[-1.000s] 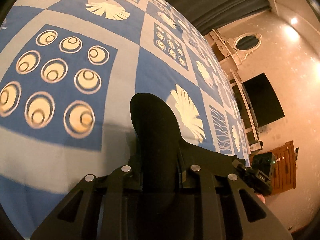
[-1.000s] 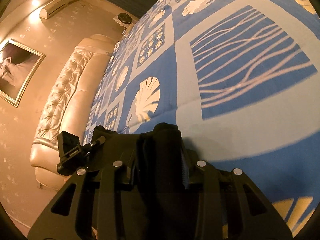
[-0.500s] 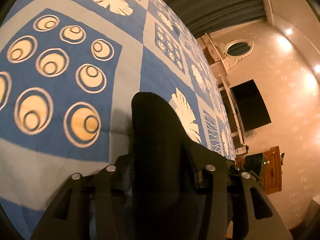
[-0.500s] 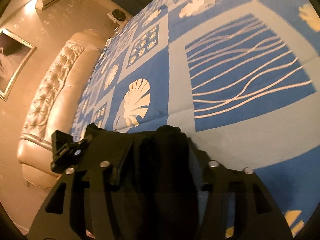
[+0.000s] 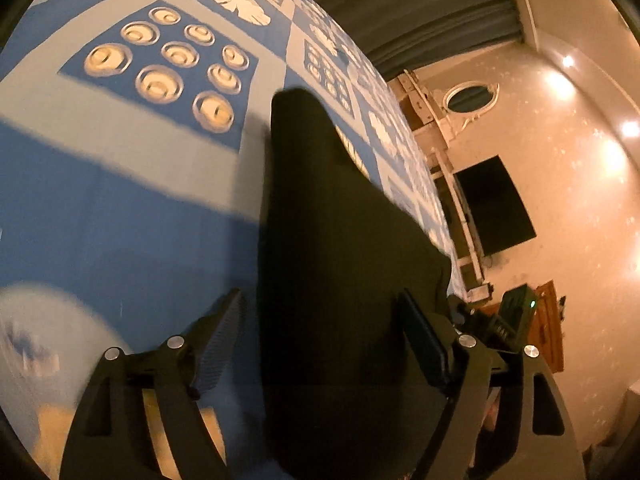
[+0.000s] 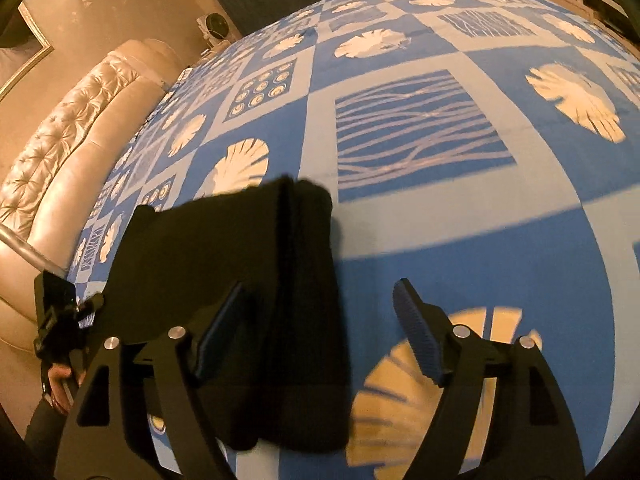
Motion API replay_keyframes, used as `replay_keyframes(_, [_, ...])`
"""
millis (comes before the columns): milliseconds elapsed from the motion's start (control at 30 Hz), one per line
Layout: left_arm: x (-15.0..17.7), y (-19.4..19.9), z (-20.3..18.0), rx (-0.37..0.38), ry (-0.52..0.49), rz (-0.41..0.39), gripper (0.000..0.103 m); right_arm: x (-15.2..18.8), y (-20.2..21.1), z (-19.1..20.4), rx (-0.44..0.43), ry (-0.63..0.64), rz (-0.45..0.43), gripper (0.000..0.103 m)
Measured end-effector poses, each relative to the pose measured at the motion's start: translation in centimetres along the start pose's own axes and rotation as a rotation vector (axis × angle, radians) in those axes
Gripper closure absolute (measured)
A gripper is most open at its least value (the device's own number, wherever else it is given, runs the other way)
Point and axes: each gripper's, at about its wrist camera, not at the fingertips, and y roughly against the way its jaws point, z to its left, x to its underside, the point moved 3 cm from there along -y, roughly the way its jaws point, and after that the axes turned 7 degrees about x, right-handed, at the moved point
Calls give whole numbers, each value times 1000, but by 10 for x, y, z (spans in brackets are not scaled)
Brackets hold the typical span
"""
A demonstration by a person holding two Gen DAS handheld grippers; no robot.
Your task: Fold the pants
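The black pants lie folded on the blue-and-white patterned bedspread. My left gripper hovers over their near end with its jaws opening. The cloth lies between the fingers and the left pad stands clear of it. In the right wrist view the pants show a folded edge with stacked layers. My right gripper is above that edge, its jaws also opening. Its right pad is over bare bedspread, away from the cloth. Neither gripper presses on the fabric.
The bed's tufted cream headboard runs along the left of the right wrist view. A dark TV and a wooden cabinet stand by the wall beyond the bed's edge. A person's hand holds the other gripper's handle.
Both grippers were shut on the black pants a second ago. Their jaws have since spread wide and let the cloth go, and both have drawn back along the pants.
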Motion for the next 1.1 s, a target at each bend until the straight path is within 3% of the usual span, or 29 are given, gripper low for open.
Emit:
replay_keyframes(200, [24, 10, -2, 41, 55, -47, 25, 21, 4, -1, -35, -41, 22, 26])
replay_keyframes(400, [28, 21, 2, 25, 73, -104, 25, 34, 3, 3, -56, -63, 38, 26])
replay_keyframes(533, [24, 39, 10, 10, 124, -238, 23, 40, 0, -1, -82, -110, 44, 25])
replay_keyframes(600, [24, 36, 14, 7, 141, -222, 21, 41, -3, -4, -98, -131, 49, 23])
replay_keyframes(800, [33, 8, -4, -14, 61, -147, 14, 43, -6, 3, -138, -136, 49, 20])
replay_keyframes(1000, [43, -8, -15, -56, 20, -168, 11, 46, -7, 3, -175, -148, 42, 21])
replay_keyframes(1100, [43, -17, -20, -83, 5, -146, 10, 48, -6, -3, -162, -159, 35, 39])
